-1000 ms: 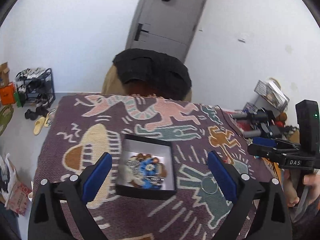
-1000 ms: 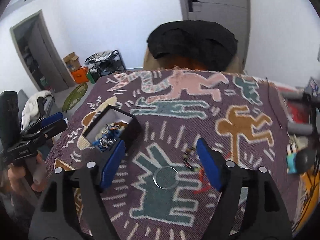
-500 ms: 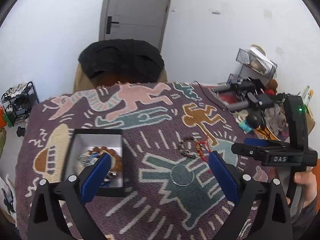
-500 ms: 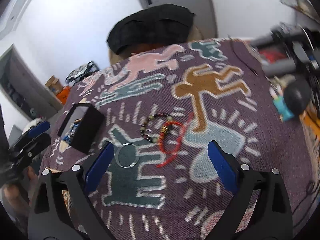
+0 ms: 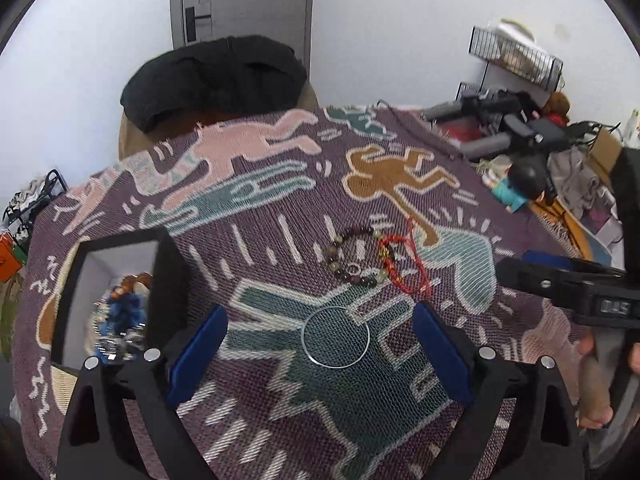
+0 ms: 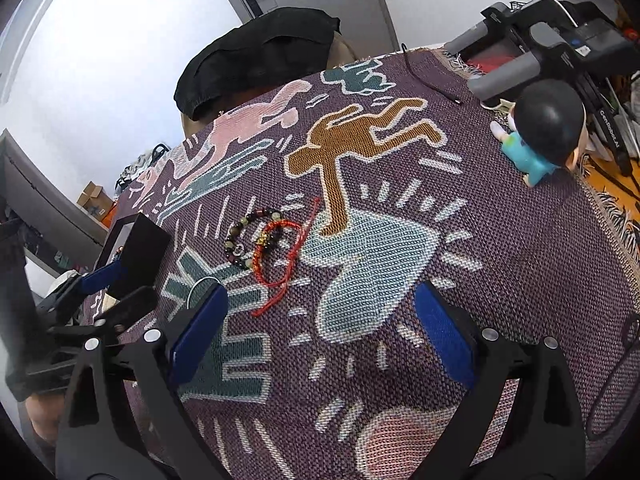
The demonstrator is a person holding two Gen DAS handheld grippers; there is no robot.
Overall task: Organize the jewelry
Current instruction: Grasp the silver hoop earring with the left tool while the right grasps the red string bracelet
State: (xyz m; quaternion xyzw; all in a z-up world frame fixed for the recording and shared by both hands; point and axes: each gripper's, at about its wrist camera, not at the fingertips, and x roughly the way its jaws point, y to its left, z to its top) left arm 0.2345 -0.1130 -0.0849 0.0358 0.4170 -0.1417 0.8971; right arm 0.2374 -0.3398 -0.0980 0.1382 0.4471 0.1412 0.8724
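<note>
The thin silver bangle [image 5: 336, 337] lies flat on the counter, centred between the left gripper's [image 5: 320, 354] spread fingers (empty), just short of their tips; the right gripper [image 6: 320, 340], also spread, stands farther off.

Open woven cloth [image 6: 500, 248] is lying bare ahead of the spread right gripper [image 6: 320, 330]. Beaded bracelet [image 6: 240, 246] and red cord bracelet [image 6: 280, 256] are touching, just left of that bare stretch. Thin ring [image 5: 336, 337] is sitting between the left gripper's [image 5: 320, 350] fingers. Black box [image 5: 116, 296] is standing at left; figurine [image 6: 540, 132] and camera gear [image 6: 548, 40] are crowding the right edge.
</note>
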